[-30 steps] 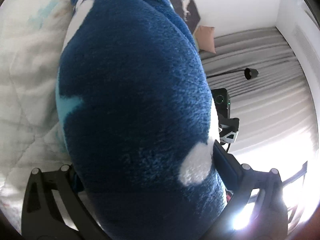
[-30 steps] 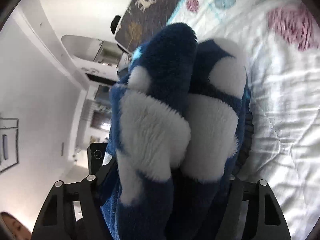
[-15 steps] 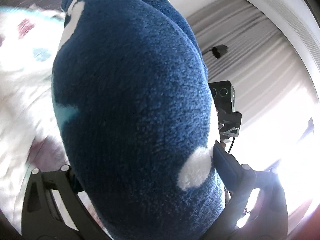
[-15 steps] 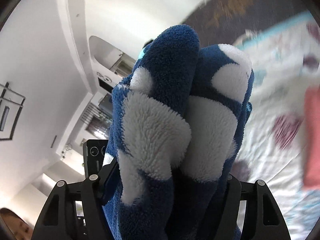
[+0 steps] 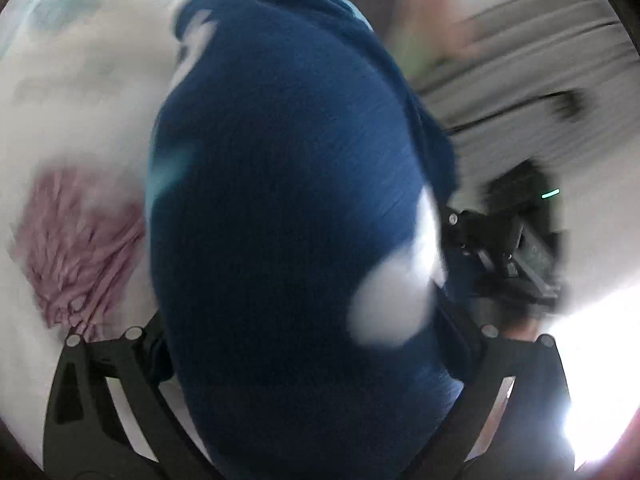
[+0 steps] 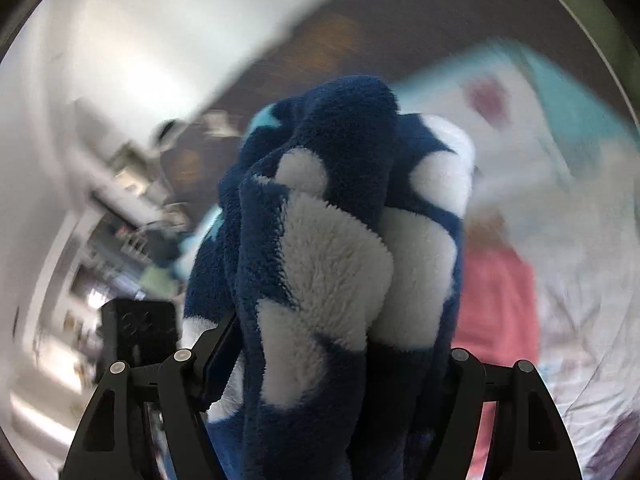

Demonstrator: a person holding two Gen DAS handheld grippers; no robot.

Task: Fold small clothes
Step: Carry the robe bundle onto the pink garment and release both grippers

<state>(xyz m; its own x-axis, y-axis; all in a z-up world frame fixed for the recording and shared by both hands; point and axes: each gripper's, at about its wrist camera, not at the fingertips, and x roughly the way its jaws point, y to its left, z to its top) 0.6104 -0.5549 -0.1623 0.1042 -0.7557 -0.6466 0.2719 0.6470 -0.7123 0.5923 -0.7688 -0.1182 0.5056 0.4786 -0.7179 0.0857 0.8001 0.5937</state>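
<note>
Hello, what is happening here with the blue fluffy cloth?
A person is folding small clothes over a bed and holds a hand-held gripper in each hand. The left hand-held gripper and the right hand-held gripper each have a bunch of the same blue and white fleece garment between their fingers, lifted above the white quilt. A pink garment lies on the quilt.

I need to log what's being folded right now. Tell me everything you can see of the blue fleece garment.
The blue fleece garment is thick, fluffy pile, navy with large white patches and small light-blue marks. It is bunched into upright folds, not flat. It fills the space between the fingers of the right gripper and of the left gripper, raised over a white patterned bedspread. The left view is blurred; its type cannot be told.
</note>
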